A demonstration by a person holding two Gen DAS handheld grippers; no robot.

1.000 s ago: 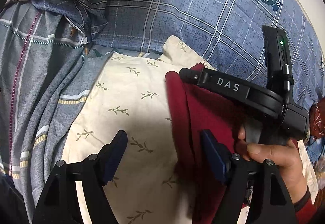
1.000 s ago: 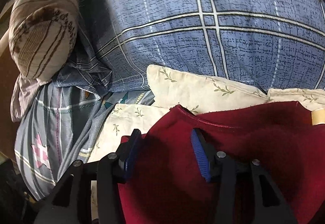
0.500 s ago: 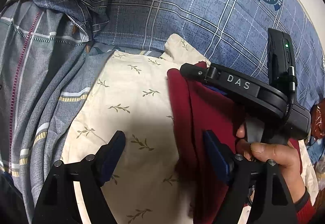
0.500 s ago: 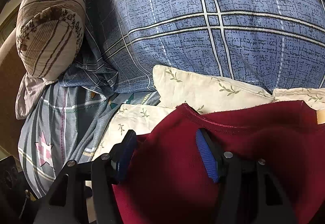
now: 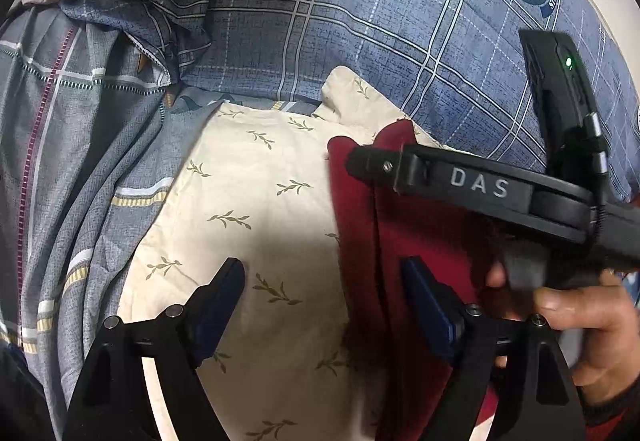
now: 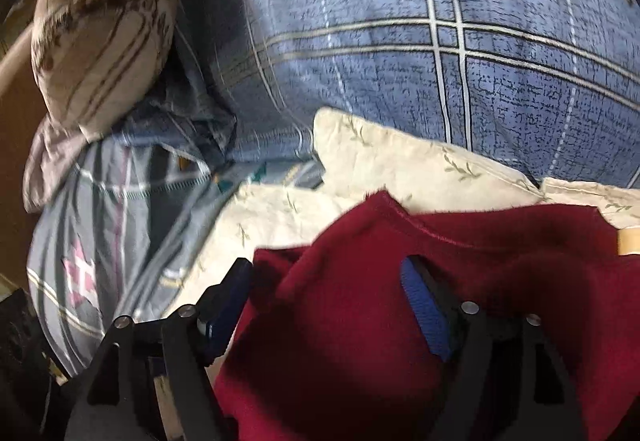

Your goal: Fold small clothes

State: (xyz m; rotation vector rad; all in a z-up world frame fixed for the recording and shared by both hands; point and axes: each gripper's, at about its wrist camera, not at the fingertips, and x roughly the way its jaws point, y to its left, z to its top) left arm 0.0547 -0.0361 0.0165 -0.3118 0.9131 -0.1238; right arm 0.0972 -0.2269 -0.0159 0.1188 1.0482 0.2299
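Dark red garment is lying on a cream pillowcase with a leaf-sprig print, occupying the right part of it; its left edge is running roughly top to bottom in the left wrist view. In the right wrist view the same garment is filling the lower centre, with a stitched hem curving across its upper edge.

Left gripper is standing wide open above the cloth. Its left finger is sitting over the bare pillowcase and its right finger over the red fabric, with the garment's left edge between them.

Right gripper is also standing wide open, with red fabric bunching up between its blue-padded fingers; whether the pads are touching the cloth cannot be determined. In the left wrist view its black body, marked "DAS", is extending across the garment, with a hand wrapping around its handle.

Blue plaid duvet is rising behind the pillowcase. Grey plaid sheet is lying to the left, and a beige striped pillow is resting at the upper left.
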